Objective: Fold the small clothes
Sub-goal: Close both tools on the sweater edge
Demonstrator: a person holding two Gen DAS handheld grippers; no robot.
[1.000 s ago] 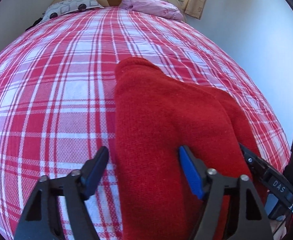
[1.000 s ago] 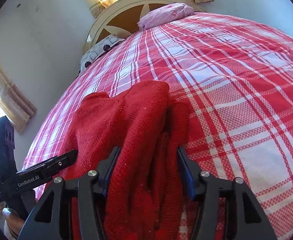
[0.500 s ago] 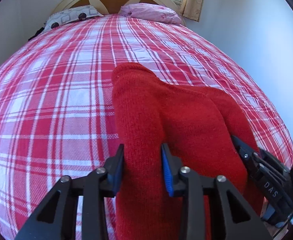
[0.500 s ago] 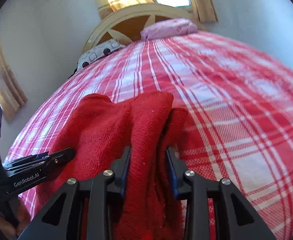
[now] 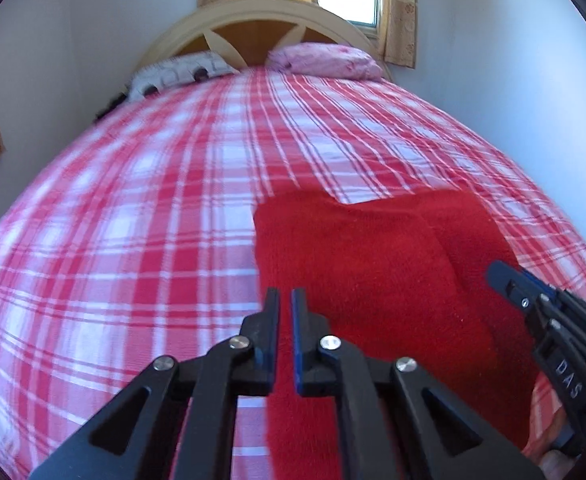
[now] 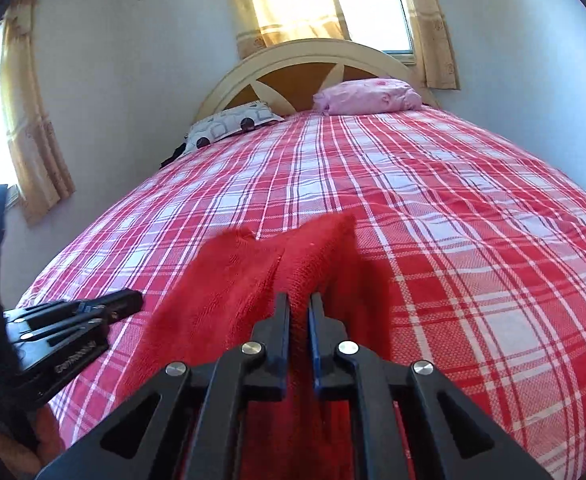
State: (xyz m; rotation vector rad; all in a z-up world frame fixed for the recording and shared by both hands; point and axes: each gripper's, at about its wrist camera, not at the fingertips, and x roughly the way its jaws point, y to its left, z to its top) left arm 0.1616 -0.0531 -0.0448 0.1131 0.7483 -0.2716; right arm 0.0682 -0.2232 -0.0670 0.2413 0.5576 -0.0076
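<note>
On plaid bed (image 5: 165,208): red knit garment (image 5: 357,264), fuzzy, folded double. Left tongs (image 5: 285,296) pinch its near-left edge; right tongs (image 6: 299,300) pinch raised ridge.

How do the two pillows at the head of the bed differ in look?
The pink pillow is one plain pale colour; the patterned pillow is white with dark dots and shapes. The pink one looks plumper and lies on the right, the patterned one on the left. Both rest against the headboard.
</note>
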